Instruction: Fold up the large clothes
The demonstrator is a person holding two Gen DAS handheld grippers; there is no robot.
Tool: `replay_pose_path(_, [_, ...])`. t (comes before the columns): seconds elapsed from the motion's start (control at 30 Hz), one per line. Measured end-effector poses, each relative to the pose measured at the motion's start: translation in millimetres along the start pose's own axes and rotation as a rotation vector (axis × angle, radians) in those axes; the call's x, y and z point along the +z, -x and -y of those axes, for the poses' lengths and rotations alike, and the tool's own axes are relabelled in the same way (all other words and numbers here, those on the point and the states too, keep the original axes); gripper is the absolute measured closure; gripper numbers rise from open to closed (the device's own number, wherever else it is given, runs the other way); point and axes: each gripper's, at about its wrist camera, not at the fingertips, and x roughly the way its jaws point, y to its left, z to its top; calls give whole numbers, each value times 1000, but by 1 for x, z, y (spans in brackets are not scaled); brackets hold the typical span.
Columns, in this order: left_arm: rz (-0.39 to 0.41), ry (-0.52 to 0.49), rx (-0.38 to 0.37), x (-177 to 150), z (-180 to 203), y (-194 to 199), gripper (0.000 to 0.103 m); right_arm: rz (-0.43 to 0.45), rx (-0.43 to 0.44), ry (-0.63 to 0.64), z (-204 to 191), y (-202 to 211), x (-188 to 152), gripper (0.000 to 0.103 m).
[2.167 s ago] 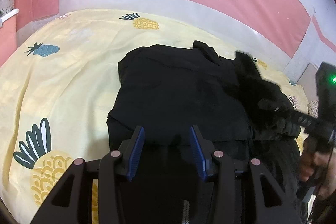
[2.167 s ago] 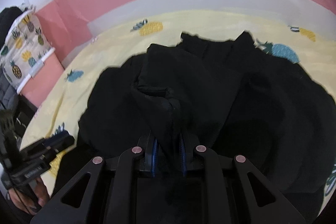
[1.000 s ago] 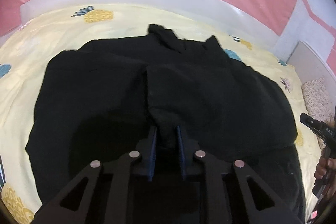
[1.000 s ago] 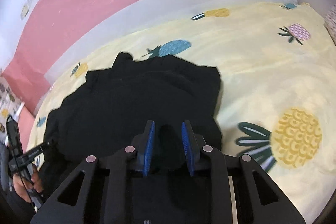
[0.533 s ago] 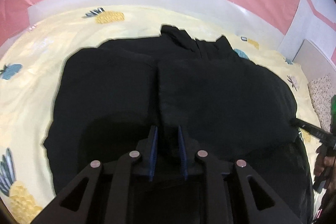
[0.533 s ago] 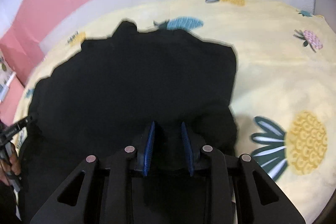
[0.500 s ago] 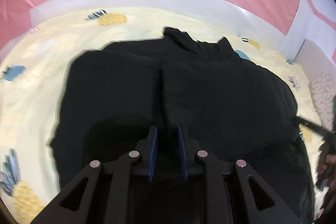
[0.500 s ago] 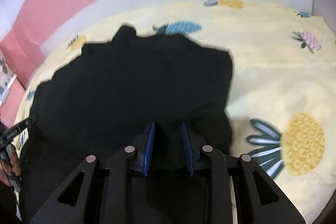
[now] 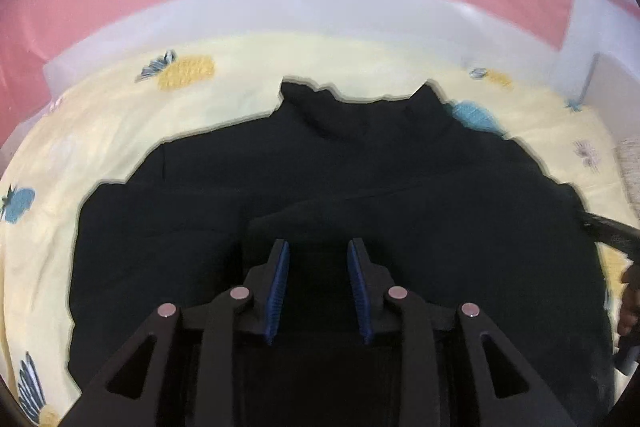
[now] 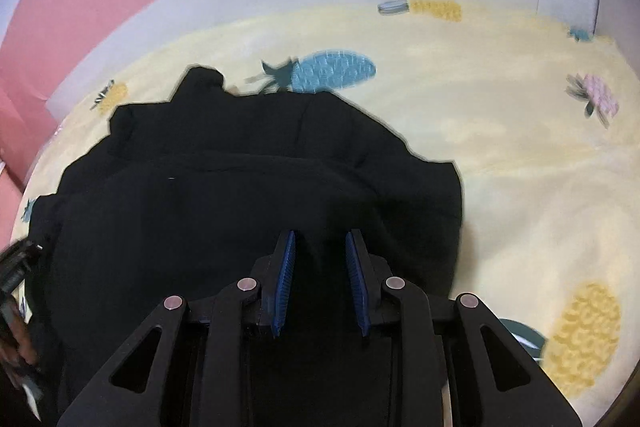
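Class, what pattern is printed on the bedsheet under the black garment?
Pineapples on pale yellow bedsheet, in yellow, blue and pink; clearest in the right wrist view.

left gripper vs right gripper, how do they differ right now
The left gripper hangs over the middle of the black garment, with cloth on both sides of it. The right gripper is near the garment's right edge, with bare yellow sheet beside it. The left jaws look slightly wider apart than the right jaws. Shared: both are open over the garment, and neither clearly pinches cloth.
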Motion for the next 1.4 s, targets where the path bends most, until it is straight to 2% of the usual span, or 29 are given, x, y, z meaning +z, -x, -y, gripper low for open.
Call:
replay_pose_path(0.2, [26,-2,-10,-9,-8,-9,69,-7,-31,25,-2,-12,0,76])
replay_pose_path(0.47, [21,4,15,-15,-18,33,69,50,0,24,-5,46,-15,76])
replay_pose_path(0.7, [39,0,-25,-50,-21,89,69,84,70,62,-16,102,-57,71])
replay_pose_path(1.0, [45,-7,-63,-101,-17,147,69,79,93,88,-20,137,-108,71])
replay_pose_path(1.33, [49,39,-92,-153,-14,199,69,99,146,87,-15,189,-177,71])
replay_pose_path(1.4, [48,49,-94,-164,-13,209,69,105,137,93,-15,201,-194,64])
